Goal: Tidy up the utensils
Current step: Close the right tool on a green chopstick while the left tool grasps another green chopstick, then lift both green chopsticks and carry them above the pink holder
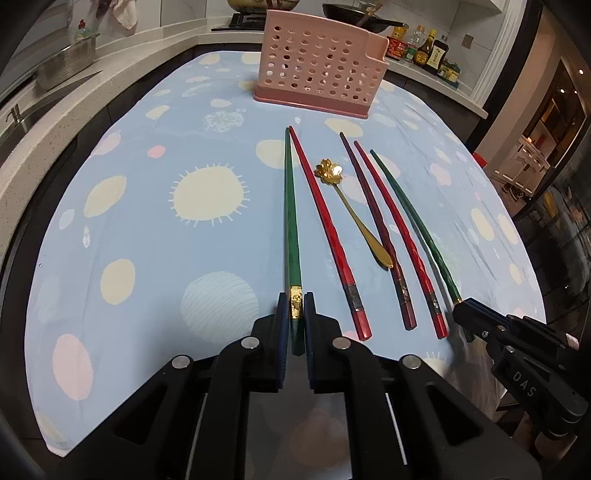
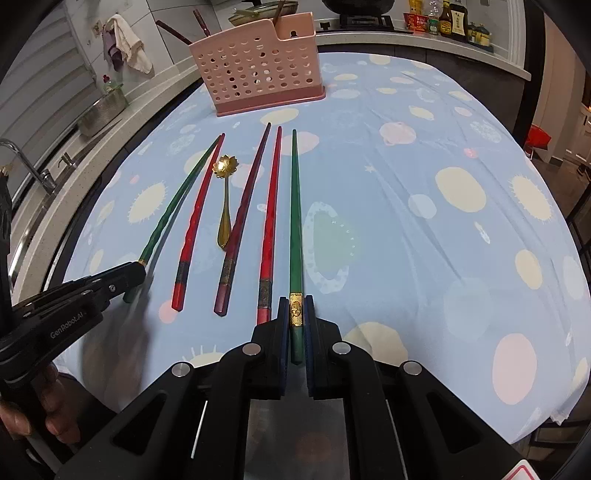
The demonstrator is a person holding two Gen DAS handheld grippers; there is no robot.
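Several chopsticks lie side by side on a blue patterned tablecloth (image 1: 147,229). My left gripper (image 1: 296,314) is shut on the thick end of the leftmost green chopstick (image 1: 290,221). My right gripper (image 2: 296,314) is shut on the thick end of the rightmost green chopstick (image 2: 294,206). Between them lie a red chopstick (image 1: 325,229), a gold flower-headed spoon (image 1: 351,214), a purple chopstick (image 1: 376,229) and another red chopstick (image 1: 399,236). A pink perforated utensil holder (image 1: 317,62) stands at the far side of the table; it also shows in the right wrist view (image 2: 258,66).
A kitchen counter with a sink and faucet (image 2: 22,162) runs along the left. A metal colander (image 1: 66,62) sits on it. Sauce bottles (image 1: 424,48) and a wok (image 1: 354,14) stand behind the holder. The table's front edge is just below both grippers.
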